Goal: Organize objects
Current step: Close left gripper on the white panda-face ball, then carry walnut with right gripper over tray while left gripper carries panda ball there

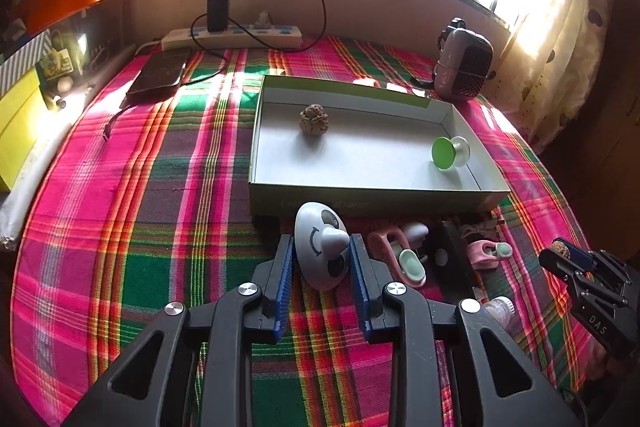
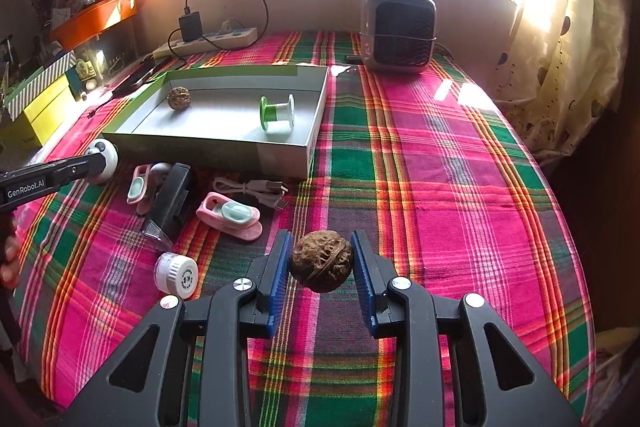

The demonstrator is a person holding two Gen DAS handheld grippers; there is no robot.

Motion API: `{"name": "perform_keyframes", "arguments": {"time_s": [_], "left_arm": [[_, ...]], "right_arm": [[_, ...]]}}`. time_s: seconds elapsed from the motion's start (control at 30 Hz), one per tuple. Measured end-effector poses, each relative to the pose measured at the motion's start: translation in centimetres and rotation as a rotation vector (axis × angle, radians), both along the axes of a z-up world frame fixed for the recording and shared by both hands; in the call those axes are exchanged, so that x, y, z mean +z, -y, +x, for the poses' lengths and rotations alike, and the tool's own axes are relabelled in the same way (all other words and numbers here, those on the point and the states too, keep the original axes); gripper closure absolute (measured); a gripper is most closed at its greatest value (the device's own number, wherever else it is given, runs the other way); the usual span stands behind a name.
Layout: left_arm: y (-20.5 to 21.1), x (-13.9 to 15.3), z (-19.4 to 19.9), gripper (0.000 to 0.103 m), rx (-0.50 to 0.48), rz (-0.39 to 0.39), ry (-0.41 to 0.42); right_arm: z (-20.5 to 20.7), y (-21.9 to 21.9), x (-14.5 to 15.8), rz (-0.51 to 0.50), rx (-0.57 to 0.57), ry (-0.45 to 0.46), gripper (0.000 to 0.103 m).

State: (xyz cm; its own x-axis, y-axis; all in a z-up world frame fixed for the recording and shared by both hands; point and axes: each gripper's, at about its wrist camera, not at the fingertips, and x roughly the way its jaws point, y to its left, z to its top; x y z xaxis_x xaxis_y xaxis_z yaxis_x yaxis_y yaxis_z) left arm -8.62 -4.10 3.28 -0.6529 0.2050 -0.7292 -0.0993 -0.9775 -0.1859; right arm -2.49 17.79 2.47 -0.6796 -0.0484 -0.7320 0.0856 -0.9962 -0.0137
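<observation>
left wrist view: left gripper [image 1: 322,253] pinches a white panda-faced egg toy [image 1: 320,251], blue pads [image 1: 285,275] pressed on both its sides, toy lifted above the plaid cloth [image 1: 160,187]. at 12 o'clock from the toy, just beyond it, the shallow open box [image 1: 360,193]; inside, a walnut [image 1: 313,119] toward the far left and a green-capped spool [image 1: 450,153] at the right wall, well apart. at 3 o'clock from the toy, on the cloth: pink clip with mint pad [image 1: 400,259], black case [image 1: 448,259], second pink clip [image 1: 488,253]. right gripper [image 1: 560,251] shows at 3 o'clock near the frame edge, something brown at its tip. power strip [image 1: 232,37] and phone [image 1: 160,75] at 11 o'clock, small heater [image 1: 464,63] at 1 o'clock

right wrist view: right gripper [image 2: 322,261] pinches a second walnut [image 2: 322,261] between its pads, clear of the cloth. box at 11 o'clock, walnut and spool resting inside. at 9 to 10 o'clock on the cloth: white-capped jar [image 2: 178,275], black case, both pink clips, coiled usb cable [image 2: 256,189]. left gripper [image 2: 96,161] enters at 9 o'clock holding the panda toy just beside the box's near corner
</observation>
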Motion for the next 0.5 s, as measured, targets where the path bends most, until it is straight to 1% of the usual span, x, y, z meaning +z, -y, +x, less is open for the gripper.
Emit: {"name": "perform_keyframes", "arguments": {"time_s": [0.13, 0.27, 0.5], "left_arm": [[-0.1, 0.9, 0.0, 0.079, -0.014, 0.018, -0.014], [-0.3, 1.6, -0.3, 0.079, -0.021, 0.017, -0.026], [-0.6, 2.3, -1.8, 0.079, -0.036, 0.023, -0.028]], "right_arm": [[-0.4, 0.4, 1.3, -0.010, 0.017, -0.030, 0.071], [-1.1, 1.0, 2.3, -0.022, 0.035, -0.053, 0.071], [-3.4, 2.4, 3.5, -0.032, 0.081, -0.073, 0.071]]}}
